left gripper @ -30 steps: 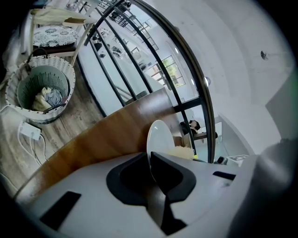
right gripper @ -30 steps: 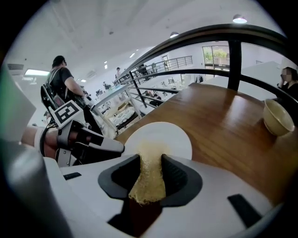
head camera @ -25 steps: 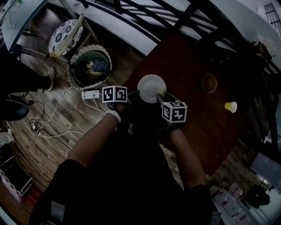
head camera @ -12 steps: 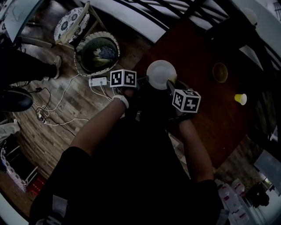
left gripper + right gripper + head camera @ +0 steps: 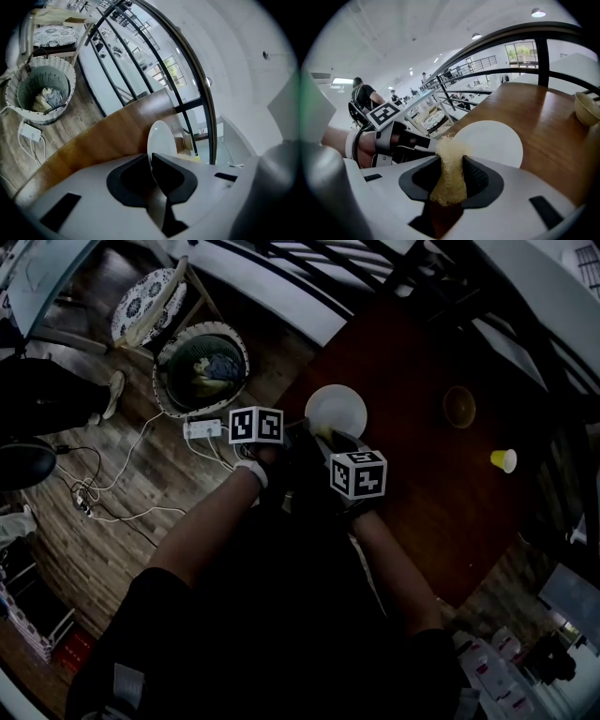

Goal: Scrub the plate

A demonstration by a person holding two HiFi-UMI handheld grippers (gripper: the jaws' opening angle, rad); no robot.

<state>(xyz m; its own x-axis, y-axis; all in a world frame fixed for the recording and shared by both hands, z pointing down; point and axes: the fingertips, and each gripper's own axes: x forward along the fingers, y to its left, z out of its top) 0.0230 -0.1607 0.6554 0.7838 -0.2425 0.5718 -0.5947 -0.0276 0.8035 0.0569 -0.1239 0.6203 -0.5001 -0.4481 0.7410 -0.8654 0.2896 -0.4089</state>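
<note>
Gripping the rim of the white plate (image 5: 161, 138), the left gripper (image 5: 151, 164) has its two dark jaws closed almost together, with only the thin edge of the plate pinched between them. In the head view the plate shows as a pale round disc at the near corner of the dark wooden table (image 5: 422, 474), just ahead of both marker cubes; whether its underside rests on the wood or is held slightly off it cannot be told. The right gripper (image 5: 450, 161) has its jaws drawn in on a yellow scrub sponge (image 5: 449, 173), a fibrous strip squeezed narrow between the pads and standing out past the fingertips. The frayed tip of the sponge meets the near edge of the plate, on the side where the left gripper holds it, and the two grippers come in from opposite sides, close to each other. Farther along the table a small brown bowl (image 5: 459, 406) stands well apart from the plate, and a yellow cup (image 5: 504, 460) stands beyond it, near the far edge. On the plank floor to the left of the table are a white wicker basket (image 5: 202, 367) with cloth inside and a white power strip (image 5: 204, 428) with trailing cables.
</note>
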